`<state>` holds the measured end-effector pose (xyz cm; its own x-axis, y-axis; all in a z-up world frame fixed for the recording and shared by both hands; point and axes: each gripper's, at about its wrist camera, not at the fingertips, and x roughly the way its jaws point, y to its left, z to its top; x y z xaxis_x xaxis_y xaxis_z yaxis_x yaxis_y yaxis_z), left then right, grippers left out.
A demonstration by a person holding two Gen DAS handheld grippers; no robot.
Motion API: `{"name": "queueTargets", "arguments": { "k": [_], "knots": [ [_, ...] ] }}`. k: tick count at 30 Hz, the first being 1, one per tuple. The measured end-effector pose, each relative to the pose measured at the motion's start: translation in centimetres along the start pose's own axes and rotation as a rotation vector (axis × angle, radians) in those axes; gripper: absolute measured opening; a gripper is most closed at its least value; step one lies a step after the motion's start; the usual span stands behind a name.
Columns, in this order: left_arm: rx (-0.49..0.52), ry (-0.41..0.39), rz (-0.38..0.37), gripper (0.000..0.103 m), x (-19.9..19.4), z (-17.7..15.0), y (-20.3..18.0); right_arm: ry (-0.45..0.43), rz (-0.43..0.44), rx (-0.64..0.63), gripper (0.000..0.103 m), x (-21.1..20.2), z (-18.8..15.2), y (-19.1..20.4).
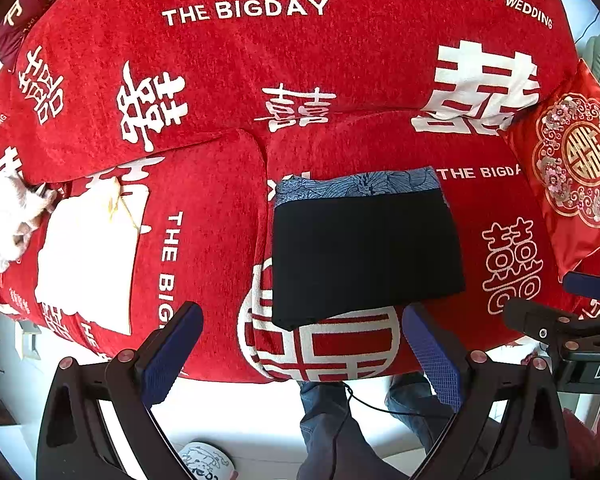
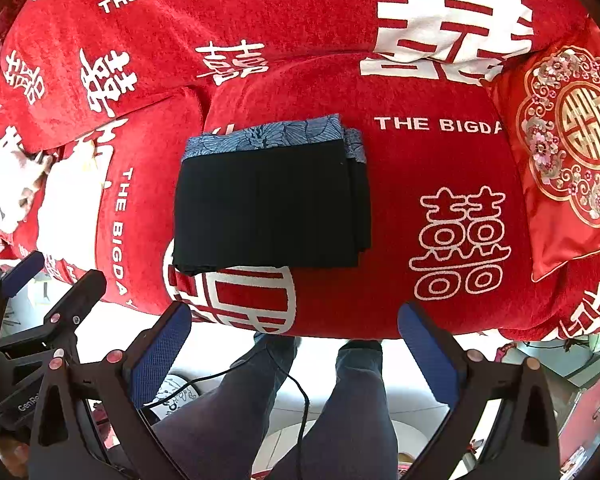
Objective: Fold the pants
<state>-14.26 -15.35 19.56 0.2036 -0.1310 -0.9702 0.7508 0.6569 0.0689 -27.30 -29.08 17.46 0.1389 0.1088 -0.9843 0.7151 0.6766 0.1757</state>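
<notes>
Both tools, left tool (image 1: pixel 300 354) and right tool (image 2: pixel 294 350), hung open and empty near the folded black pants (image 2: pixel 270 206) on the red sofa (image 2: pixel 440 152)

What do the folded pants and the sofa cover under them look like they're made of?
Folded pants: thin, smooth, matte black woven cloth, judging by crisp stacked edges; the patterned blue waistband looks like printed cotton, though I can't be sure. Sofa cover: red chenille-like plush, from its fuzzy nubby surface, with white woven-in lettering.
</notes>
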Motion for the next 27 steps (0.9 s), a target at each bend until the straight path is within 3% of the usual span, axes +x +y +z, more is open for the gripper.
{"name": "queueTargets", "arguments": {
  "k": [27],
  "knots": [
    [0.024, -0.003, -0.002, 0.100, -0.48, -0.29, 0.41, -0.018, -0.030, -0.010, 0.103, -0.51, -0.20, 0.77]
  ]
}}
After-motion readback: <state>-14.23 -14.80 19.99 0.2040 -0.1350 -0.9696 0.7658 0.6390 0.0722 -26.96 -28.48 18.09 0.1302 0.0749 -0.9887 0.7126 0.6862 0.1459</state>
